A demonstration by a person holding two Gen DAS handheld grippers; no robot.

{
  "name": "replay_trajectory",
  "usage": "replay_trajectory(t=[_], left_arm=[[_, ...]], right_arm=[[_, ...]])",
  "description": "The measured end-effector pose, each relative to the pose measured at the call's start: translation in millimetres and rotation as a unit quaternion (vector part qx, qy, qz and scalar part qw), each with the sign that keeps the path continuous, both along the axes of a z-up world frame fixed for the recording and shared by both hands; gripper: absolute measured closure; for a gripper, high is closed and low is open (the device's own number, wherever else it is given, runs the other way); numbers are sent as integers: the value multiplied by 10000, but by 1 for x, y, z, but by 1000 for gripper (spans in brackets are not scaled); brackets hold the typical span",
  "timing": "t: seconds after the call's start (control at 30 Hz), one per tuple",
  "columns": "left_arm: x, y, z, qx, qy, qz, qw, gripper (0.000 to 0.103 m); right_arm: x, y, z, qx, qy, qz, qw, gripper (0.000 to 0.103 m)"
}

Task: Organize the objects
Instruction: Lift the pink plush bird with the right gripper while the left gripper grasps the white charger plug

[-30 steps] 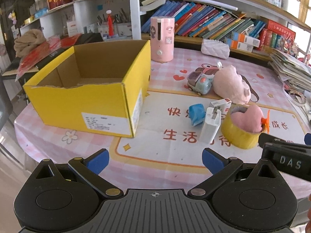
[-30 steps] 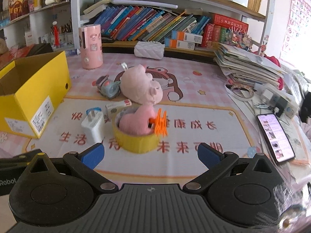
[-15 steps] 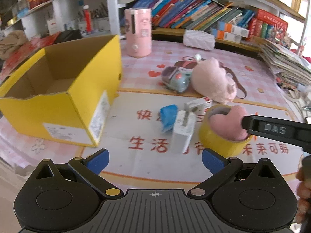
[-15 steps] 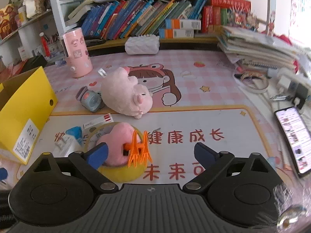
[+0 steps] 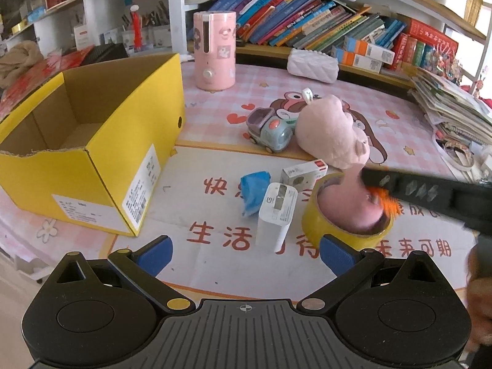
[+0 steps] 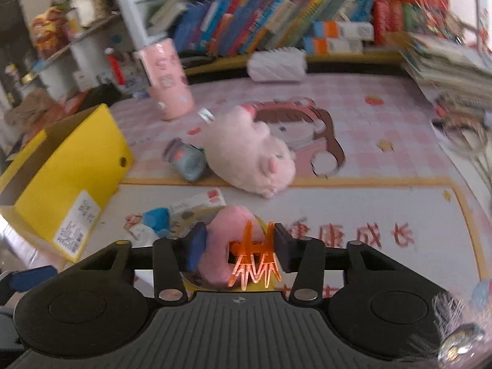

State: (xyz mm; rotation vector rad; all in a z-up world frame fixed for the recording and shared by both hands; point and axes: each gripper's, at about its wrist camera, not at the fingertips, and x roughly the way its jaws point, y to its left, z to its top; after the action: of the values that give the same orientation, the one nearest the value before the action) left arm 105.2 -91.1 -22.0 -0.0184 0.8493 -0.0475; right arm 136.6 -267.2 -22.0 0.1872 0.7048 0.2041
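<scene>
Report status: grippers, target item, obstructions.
Right gripper just closed on the pink heart plush and orange clip inside the yellow tape roll. Left gripper open, empty. White charger stands against the roll.

Left wrist view sat just behind its own tongs (image 5: 244, 253), angled down across the tabletop (image 5: 215, 117) toward the bookshelf (image 5: 323, 24), close to the yellow tape roll (image 5: 319, 227) and with the yellow box (image 5: 92, 166) at left. Right wrist view looked the same general way from a spot further right and nearer, tilted, its tongs (image 6: 240, 246) almost over the tape roll. Both shared the box (image 6: 70, 178), pink plush pig (image 5: 332, 132) (image 6: 249, 153), toy car (image 5: 270, 132) (image 6: 187, 160) and bookshelf (image 6: 261, 21).
</scene>
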Motion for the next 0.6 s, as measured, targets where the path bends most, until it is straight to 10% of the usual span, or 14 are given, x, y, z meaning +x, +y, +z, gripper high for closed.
replay_trajectory(t=[0.6], left_arm=[[7, -13, 3, -188, -220, 40, 9996, 1]], right_arm=[[-23, -43, 54, -169, -1442, -643, 9873, 81]])
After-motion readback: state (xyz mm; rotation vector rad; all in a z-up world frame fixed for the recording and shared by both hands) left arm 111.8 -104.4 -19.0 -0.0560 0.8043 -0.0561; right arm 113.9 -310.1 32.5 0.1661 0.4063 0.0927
